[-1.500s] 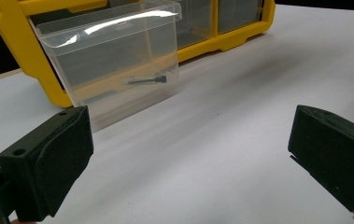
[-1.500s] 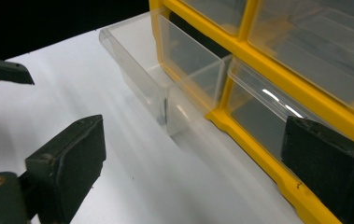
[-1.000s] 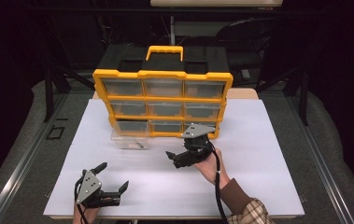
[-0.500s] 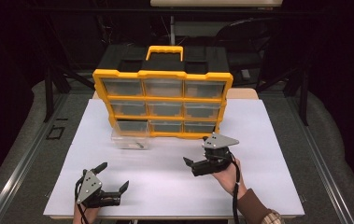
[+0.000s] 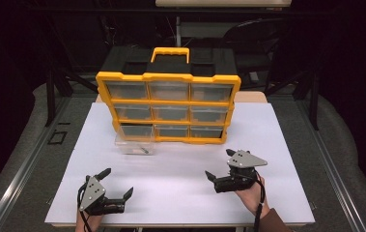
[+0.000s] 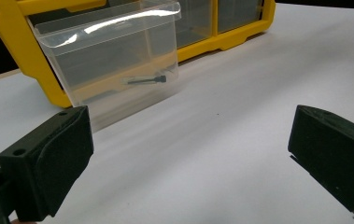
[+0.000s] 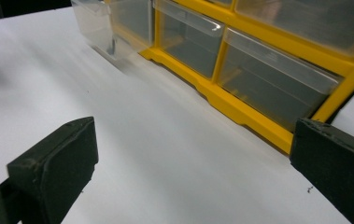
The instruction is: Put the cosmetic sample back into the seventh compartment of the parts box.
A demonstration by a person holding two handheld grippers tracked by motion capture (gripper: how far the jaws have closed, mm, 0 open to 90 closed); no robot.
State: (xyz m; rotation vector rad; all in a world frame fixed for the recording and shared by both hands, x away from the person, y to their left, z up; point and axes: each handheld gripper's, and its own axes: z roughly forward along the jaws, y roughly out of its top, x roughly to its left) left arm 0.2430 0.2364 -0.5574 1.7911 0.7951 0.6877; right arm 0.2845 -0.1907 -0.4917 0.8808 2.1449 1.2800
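White table [image 5: 277, 145], seen from above, bearing a yellow organiser [image 5: 169, 107] of nine clear drawers that stands upright at the far middle. One clear drawer [image 5: 134, 143] is pulled out of the bottom-left slot and rests on the table, just in front of that slot. Its long axis runs left to right, parallel to the organiser front. A small dark screw [image 6: 147, 80] lies on the drawer floor, roughly along the same axis.

Left gripper [image 5: 117, 184], near edge, left side: jaws spread wide, empty, resting low on the table. The drawer lies ahead of it and slightly right, with open table between.

Right gripper [image 5: 219, 175], near edge, right side: jaws likewise wide apart and empty. The drawer lies well to its left and farther off.

Judgement: the left gripper is the nearer to the drawer and faces its front wall.
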